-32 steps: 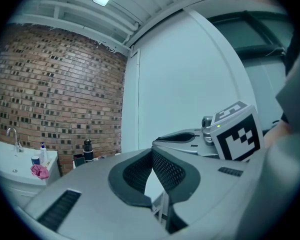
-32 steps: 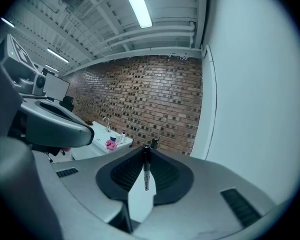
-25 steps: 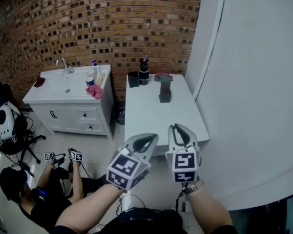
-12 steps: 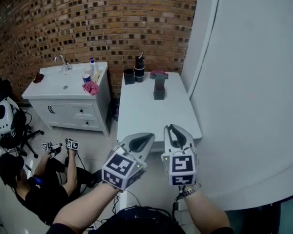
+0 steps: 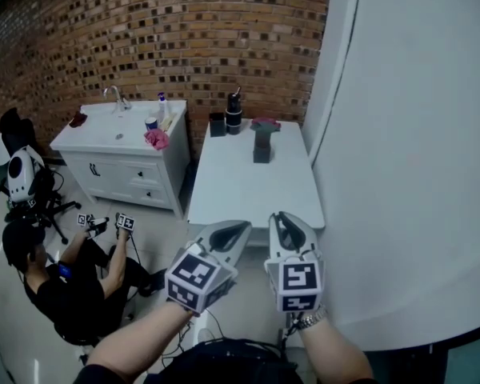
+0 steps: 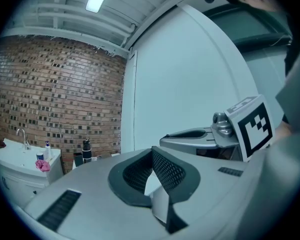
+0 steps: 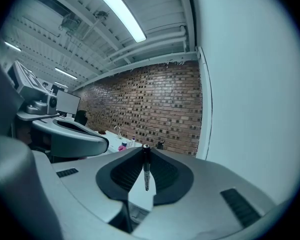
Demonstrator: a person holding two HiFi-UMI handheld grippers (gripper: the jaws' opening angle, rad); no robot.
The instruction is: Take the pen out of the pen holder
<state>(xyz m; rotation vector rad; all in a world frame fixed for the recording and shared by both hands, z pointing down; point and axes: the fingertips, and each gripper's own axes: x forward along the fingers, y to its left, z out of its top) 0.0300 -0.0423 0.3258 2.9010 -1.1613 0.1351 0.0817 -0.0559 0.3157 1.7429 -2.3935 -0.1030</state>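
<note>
A slim dark pen [image 7: 146, 170] stands upright between the pads of my right gripper [image 7: 144, 150], which is shut on it. In the head view the right gripper [image 5: 285, 216] and the left gripper [image 5: 242, 226] are held side by side, level, at the near edge of the white table [image 5: 248, 186]. The left gripper [image 6: 151, 152] has its pads together with nothing between them. At the table's far end stand a tall black cylinder [image 5: 234, 117] with something sticking out of its top, a small black cup [image 5: 217, 125] and a dark grey stand [image 5: 262, 146] with a pink top.
A white vanity with a sink [image 5: 122, 138], bottles and a pink cloth stands left of the table against the brick wall. A person [image 5: 60, 282] sits on the floor at the left holding two grippers. A curved white wall [image 5: 408, 158] runs close along the right.
Both grippers have moved together across the room, and their tips have gone from over the table's front part to its near edge. The pen stays in the right jaws.
</note>
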